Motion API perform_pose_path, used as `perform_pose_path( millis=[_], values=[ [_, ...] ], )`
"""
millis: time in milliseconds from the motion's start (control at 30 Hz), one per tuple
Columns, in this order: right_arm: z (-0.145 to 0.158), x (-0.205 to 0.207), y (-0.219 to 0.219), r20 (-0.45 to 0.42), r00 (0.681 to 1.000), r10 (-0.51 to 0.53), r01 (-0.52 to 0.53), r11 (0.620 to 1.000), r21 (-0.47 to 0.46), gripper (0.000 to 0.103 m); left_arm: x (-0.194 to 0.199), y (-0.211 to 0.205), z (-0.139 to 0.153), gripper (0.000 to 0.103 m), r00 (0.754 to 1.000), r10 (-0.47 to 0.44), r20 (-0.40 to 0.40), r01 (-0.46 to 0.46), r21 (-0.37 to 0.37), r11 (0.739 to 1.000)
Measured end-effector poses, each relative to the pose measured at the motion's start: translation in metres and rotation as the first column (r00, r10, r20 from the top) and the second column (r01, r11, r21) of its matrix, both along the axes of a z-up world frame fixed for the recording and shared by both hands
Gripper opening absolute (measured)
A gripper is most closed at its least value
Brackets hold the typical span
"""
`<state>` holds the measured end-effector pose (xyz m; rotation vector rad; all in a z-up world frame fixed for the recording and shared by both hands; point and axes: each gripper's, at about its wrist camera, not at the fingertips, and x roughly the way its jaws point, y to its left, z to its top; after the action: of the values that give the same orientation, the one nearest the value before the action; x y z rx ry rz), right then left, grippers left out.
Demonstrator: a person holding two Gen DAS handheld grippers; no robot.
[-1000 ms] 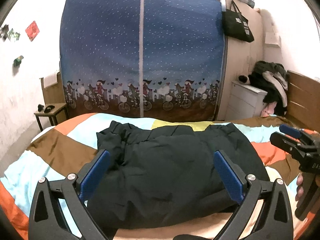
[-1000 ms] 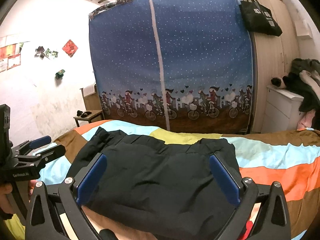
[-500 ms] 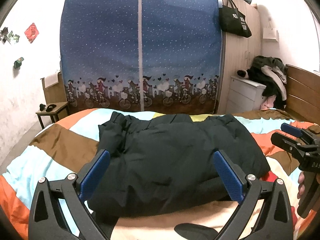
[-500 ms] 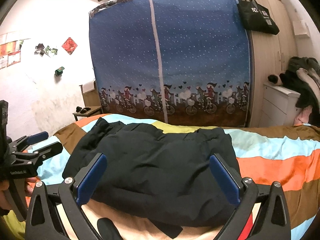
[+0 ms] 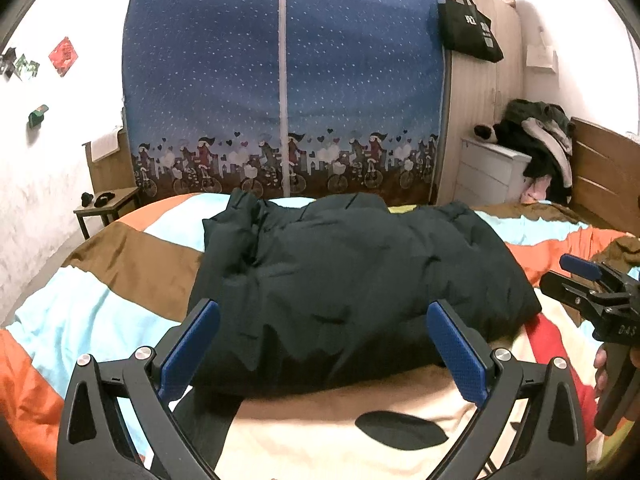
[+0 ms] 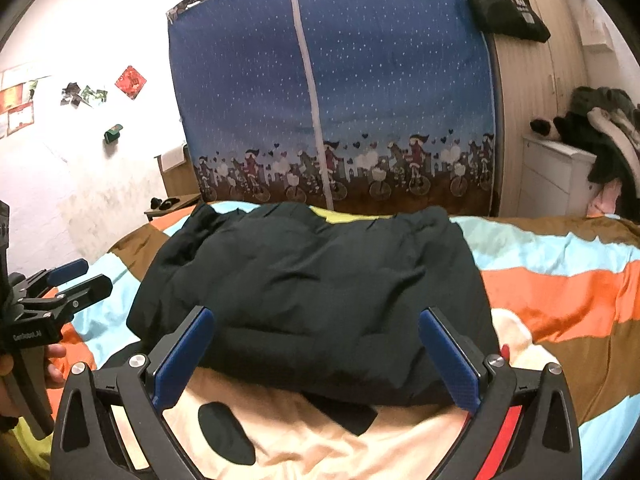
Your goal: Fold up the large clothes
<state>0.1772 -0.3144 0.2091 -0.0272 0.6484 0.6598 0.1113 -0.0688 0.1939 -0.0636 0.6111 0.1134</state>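
Note:
A large dark padded jacket (image 5: 352, 280) lies bunched in a thick pile on the striped bed cover (image 5: 120, 264); it also shows in the right wrist view (image 6: 320, 292). My left gripper (image 5: 320, 340) is open and empty, hovering just before the jacket's near edge. My right gripper (image 6: 316, 344) is open and empty, also just short of the near edge. Each gripper shows at the side of the other's view: the right one (image 5: 580, 284) and the left one (image 6: 68, 284), both held off the jacket.
A cream, red and black cartoon cushion or blanket (image 5: 340, 420) lies under the jacket's near edge. A blue fabric wardrobe (image 5: 280, 100) stands behind the bed. A small side table (image 5: 108, 204) is at left, white drawers with piled clothes (image 5: 532, 148) at right.
Both grippers have risen and tilted down a little, so the jacket and the cushion in front of it show more fully. Both stay open and empty.

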Motion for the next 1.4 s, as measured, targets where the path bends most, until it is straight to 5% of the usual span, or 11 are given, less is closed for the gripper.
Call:
perform_pose_path(
  millis=[1400],
  values=[
    [-0.036,-0.032,0.003,-0.089,0.996,0.025,-0.029,0.999,-0.046,0.103,-0.04,-0.016,-0.041,0.101,0.997,-0.053,-0.061,0.054,0.018,0.998]
  ],
)
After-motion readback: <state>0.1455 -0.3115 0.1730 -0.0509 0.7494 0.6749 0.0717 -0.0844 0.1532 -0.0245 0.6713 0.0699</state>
